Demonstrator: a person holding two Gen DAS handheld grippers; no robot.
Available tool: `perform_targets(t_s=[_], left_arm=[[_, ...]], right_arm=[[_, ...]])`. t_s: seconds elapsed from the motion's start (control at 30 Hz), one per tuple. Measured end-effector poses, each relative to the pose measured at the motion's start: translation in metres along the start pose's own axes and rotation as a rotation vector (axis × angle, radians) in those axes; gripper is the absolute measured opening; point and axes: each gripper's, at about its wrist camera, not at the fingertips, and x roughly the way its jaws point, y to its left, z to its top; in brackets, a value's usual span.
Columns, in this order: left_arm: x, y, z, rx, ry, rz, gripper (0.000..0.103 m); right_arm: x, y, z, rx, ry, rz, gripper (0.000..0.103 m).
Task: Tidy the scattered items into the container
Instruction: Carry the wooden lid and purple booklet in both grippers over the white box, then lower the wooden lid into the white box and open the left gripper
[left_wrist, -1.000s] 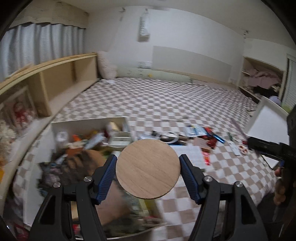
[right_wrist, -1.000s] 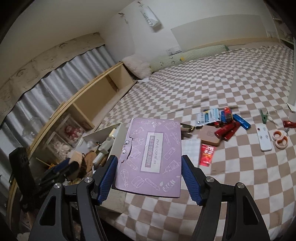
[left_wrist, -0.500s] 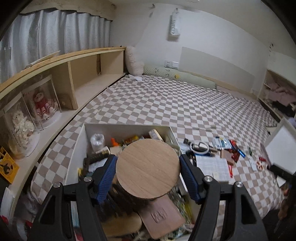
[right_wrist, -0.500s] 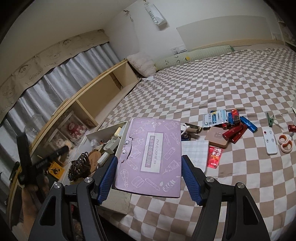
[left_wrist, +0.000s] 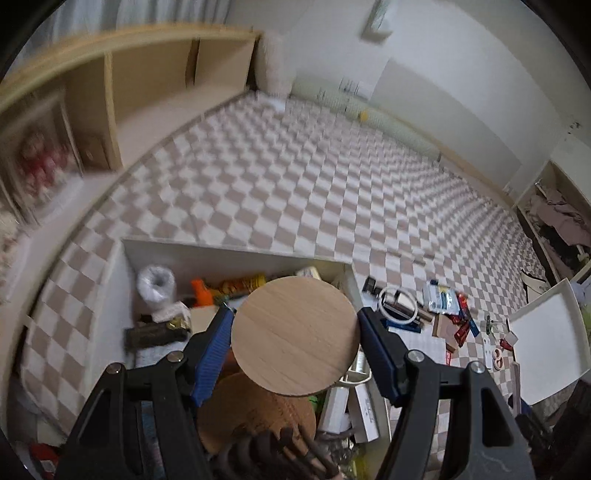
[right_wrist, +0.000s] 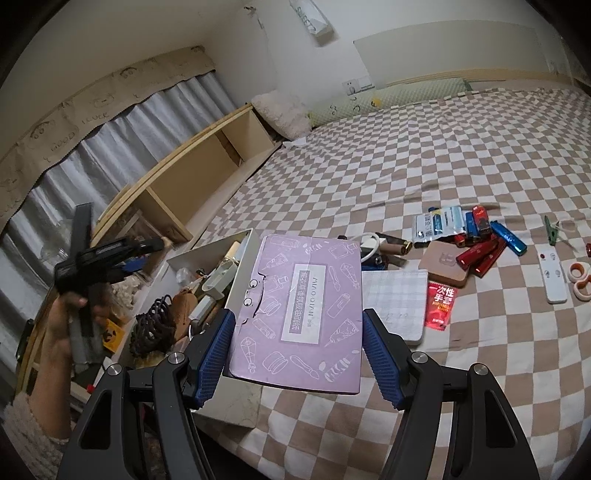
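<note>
My left gripper (left_wrist: 295, 343) is shut on a round wooden disc (left_wrist: 295, 334), held flat above the white storage box (left_wrist: 236, 254), which is crowded with small items. A second wooden disc (left_wrist: 255, 413) and a dark hair claw (left_wrist: 273, 454) lie in the box below it. My right gripper (right_wrist: 299, 354) is shut on a flat purple packet (right_wrist: 301, 310) with printed line drawings. It hangs over the box's near right corner (right_wrist: 231, 406). Scattered on the checked bedspread to the right are red and blue lighters (right_wrist: 480, 251), a white remote (right_wrist: 552, 278) and a notebook (right_wrist: 395, 302).
A person's hand (right_wrist: 70, 317) holds the left gripper at the left of the right wrist view. A wooden shelf (right_wrist: 192, 177) runs along the bed's left side below grey curtains. A white tray (left_wrist: 546, 332) stands at the right edge. Bare bedspread (right_wrist: 424, 147) stretches beyond.
The left gripper has swung left with the disc, from the bedspread beside the box to above the box's contents, and rolled. The right gripper and its purple packet have barely shifted.
</note>
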Motion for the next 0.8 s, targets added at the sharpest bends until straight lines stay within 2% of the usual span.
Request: perform_targets(t_s=[0.1, 0.2, 0.27, 0.3, 0.33, 0.37, 0.4, 0.53, 0.8], left_arm=[[0.027, 0.008, 0.004, -0.050, 0.072, -0.007, 0.068], [0.047, 0.013, 0.007, -0.066, 0.107, 0.011, 0.068], [0.057, 0.014, 0.005, -0.081, 0.144, -0.003, 0.068], [0.059, 0.015, 0.003, -0.088, 0.152, -0.012, 0.075], [0.060, 0.015, 0.000, -0.091, 0.151, -0.012, 0.094], [0.060, 0.014, 0.000, -0.088, 0.144, -0.006, 0.100], [0.058, 0.014, -0.001, -0.081, 0.130, 0.002, 0.101], [0.044, 0.016, -0.001, -0.054, 0.080, 0.007, 0.101], [-0.008, 0.022, -0.007, 0.057, -0.081, 0.068, 0.101]], right_arm=[[0.005, 0.002, 0.000, -0.004, 0.012, -0.005, 0.070], [0.009, 0.004, 0.001, -0.016, 0.022, -0.011, 0.070], [0.011, 0.005, 0.002, -0.021, 0.026, -0.013, 0.070], [0.012, 0.006, 0.003, -0.023, 0.029, -0.015, 0.070], [0.014, 0.006, 0.004, -0.025, 0.032, -0.016, 0.070], [0.017, 0.007, 0.004, -0.027, 0.035, -0.016, 0.070], [0.018, 0.008, 0.005, -0.029, 0.037, -0.016, 0.070], [0.031, 0.016, 0.008, -0.048, 0.055, -0.008, 0.070], [0.061, 0.051, 0.020, -0.149, 0.091, 0.028, 0.070]])
